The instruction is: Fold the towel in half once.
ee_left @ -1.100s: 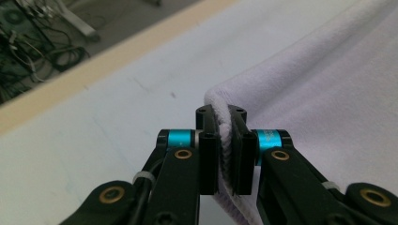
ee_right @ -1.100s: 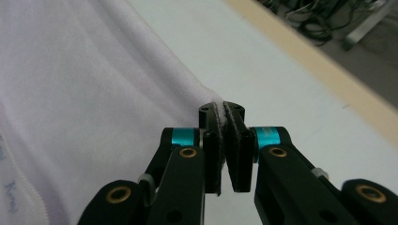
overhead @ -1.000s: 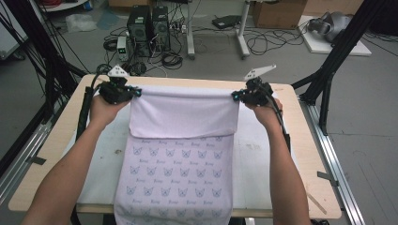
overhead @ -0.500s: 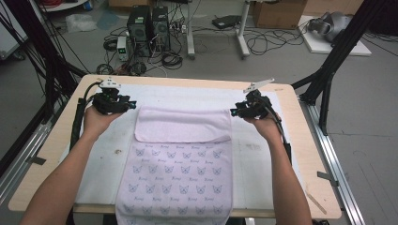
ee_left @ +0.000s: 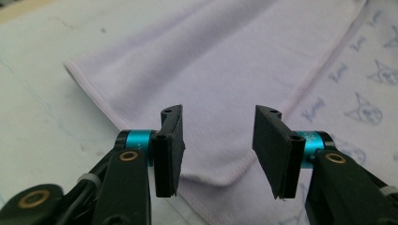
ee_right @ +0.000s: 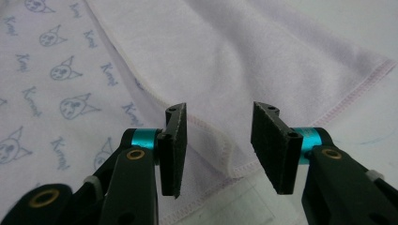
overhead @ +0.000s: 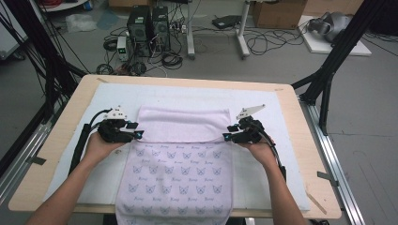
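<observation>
1. A pale lilac towel (overhead: 180, 154) lies flat on a white mat (overhead: 277, 117) that covers most of the wooden table (overhead: 309, 140). It sits in the middle of the mat, and its near end hangs over the table edge closest to the person.
2. The far part of the towel is folded back toward the person as a plain flap (overhead: 184, 124). The flap's hemmed edge runs across the towel, and nearer than that edge the towel's print of small cat faces and lettering shows.
3. The left hand-held gripper (overhead: 137, 131) sits at the left end of the flap's hemmed edge, held in the person's left hand (overhead: 105, 143).
4. In the left gripper view the left hand-held gripper (ee_left: 218, 145) has its two black jaws standing about half apart, having just been opening. The flap's corner (ee_left: 206, 178) lies on the towel beneath the gap, and neither pad presses on it.
5. The right hand-held gripper (overhead: 226, 132) sits at the right end of the same edge, held in the person's right hand (overhead: 258, 147).
6. In the right gripper view the right hand-held gripper (ee_right: 218, 145) likewise has its jaws about half apart, having just been opening. The flap's stitched corner (ee_right: 234, 164) lies loose below the gap, gripped by neither pad.
7. Both hand-held grippers point inward at the towel from opposite sides, each just beside its own side edge of the towel.
8. Beyond the table's far edge, computer towers (overhead: 150, 23) and tangled cables (overhead: 267, 40) stand on the floor.
</observation>
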Demonstrator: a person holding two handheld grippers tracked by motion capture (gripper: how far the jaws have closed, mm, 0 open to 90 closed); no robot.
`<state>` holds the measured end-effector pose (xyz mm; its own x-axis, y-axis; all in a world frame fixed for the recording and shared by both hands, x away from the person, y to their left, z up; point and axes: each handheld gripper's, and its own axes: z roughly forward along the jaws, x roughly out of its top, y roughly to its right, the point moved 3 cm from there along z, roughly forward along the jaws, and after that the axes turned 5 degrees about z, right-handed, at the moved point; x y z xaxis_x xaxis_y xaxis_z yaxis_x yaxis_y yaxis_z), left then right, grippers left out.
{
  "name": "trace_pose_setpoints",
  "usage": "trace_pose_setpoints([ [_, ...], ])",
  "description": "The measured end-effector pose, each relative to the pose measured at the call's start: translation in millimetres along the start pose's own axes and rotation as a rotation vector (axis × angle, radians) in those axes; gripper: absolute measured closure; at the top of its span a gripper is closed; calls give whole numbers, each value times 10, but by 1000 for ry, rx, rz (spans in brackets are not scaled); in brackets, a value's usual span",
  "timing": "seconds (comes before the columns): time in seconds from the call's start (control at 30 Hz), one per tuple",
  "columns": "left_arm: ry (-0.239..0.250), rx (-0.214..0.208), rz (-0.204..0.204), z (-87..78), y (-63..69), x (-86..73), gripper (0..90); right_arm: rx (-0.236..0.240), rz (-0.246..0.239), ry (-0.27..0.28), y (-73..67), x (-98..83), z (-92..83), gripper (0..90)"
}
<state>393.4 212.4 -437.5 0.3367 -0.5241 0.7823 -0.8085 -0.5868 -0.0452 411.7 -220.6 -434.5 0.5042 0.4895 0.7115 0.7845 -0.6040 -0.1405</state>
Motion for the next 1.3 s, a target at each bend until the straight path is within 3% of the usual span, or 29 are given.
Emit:
trace_pose_setpoints([
  [0.17, -50, -33, 10, 107, 42, -105, 522, 9, 4, -32, 12, -100, 140, 551],
  [0.23, -64, -35, 33, 145, 68, -112, 654, 20, 10, -44, 17, -145, 190, 622],
  [0.3, -91, -26, 48, 179, 75, -129, 778, 15, 14, -26, 15, -175, 190, 753],
  [0.4, -83, -8, 42, 159, 55, -121, 855, 35, 20, -22, 21, -194, 165, 840],
  [0.5, -80, -5, 42, 115, 50, -109, 863, 30, 8, -11, -2, -177, 128, 847],
  [0.77, 2, 11, 32, -182, 109, -5, 865, 38, -20, 77, -124, -87, -124, 848],
  [1.0, 48, 12, 89, -603, 433, -97, 865, 61, -109, 107, -519, -99, -455, 846],
  [1.2, 55, -18, 140, -885, 887, -335, 859, 117, -134, 58, -914, -427, -533, 831],
  [1.3, 48, -44, 145, -944, 1034, -450, 753, 157, -129, 68, -1045, -593, -592, 758],
])
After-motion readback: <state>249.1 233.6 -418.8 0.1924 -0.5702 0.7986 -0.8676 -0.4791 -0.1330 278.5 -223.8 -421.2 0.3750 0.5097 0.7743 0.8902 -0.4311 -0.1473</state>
